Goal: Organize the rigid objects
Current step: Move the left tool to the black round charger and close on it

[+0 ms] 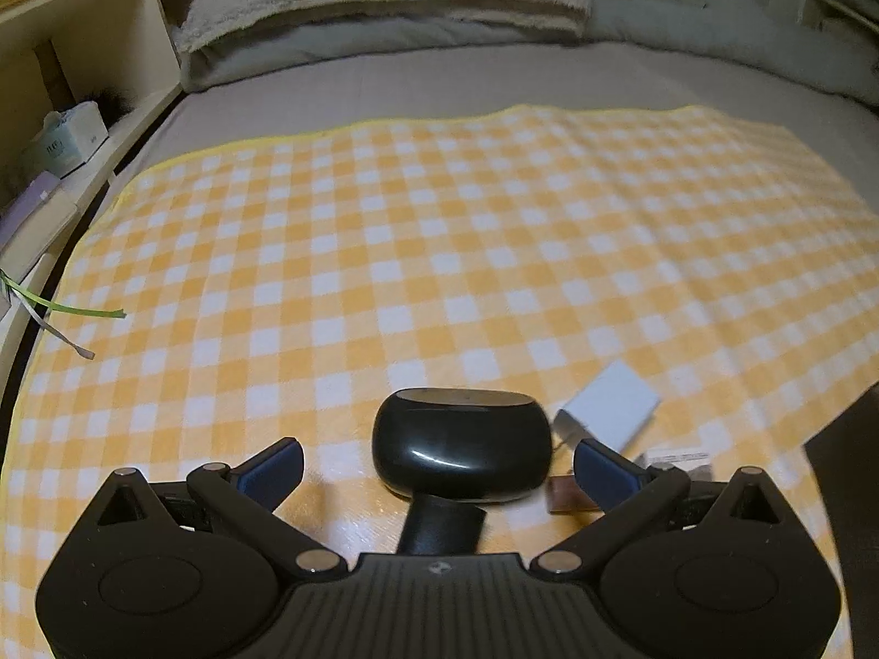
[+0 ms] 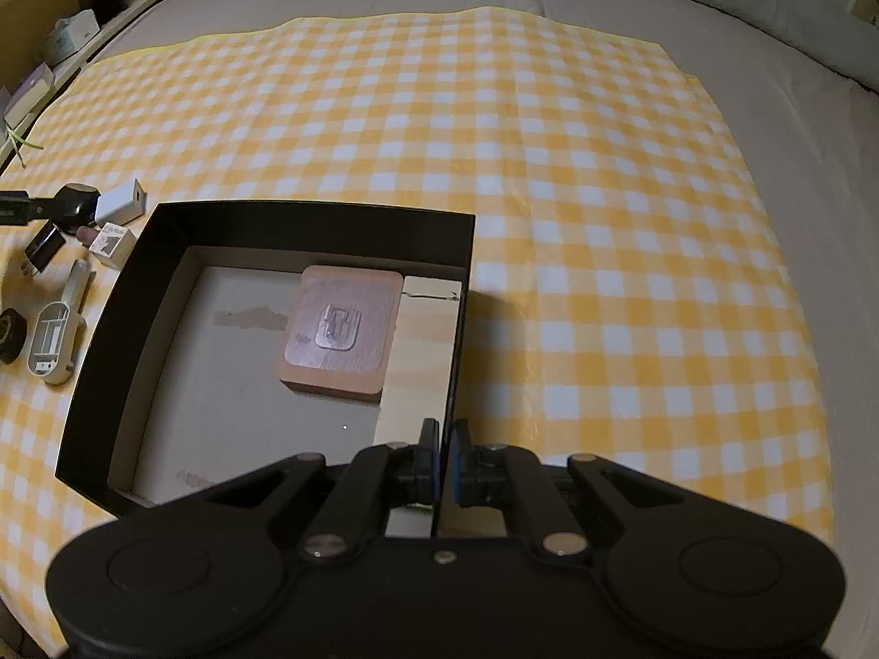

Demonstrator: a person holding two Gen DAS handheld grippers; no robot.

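In the left wrist view my left gripper (image 1: 439, 469) is open wide. A glossy black rounded device (image 1: 461, 445) with a short stem lies between its blue pads (image 1: 274, 467), which do not touch it. Just right of the device lie a white charger block (image 1: 610, 412), a small brown item (image 1: 568, 494) and a small labelled white box (image 1: 678, 458). In the right wrist view my right gripper (image 2: 444, 456) is shut on the right wall of the open black box (image 2: 464, 252). A square wooden block (image 2: 340, 335) lies inside the box.
Left of the box lie the white charger (image 2: 118, 200), a black adapter (image 2: 44, 247), a small white box (image 2: 112, 244), a long white holder (image 2: 57, 329) and a black round item (image 2: 11, 335). All rest on a yellow checked cloth (image 2: 604, 219) on a bed. Shelves (image 1: 82, 82) stand at the left.
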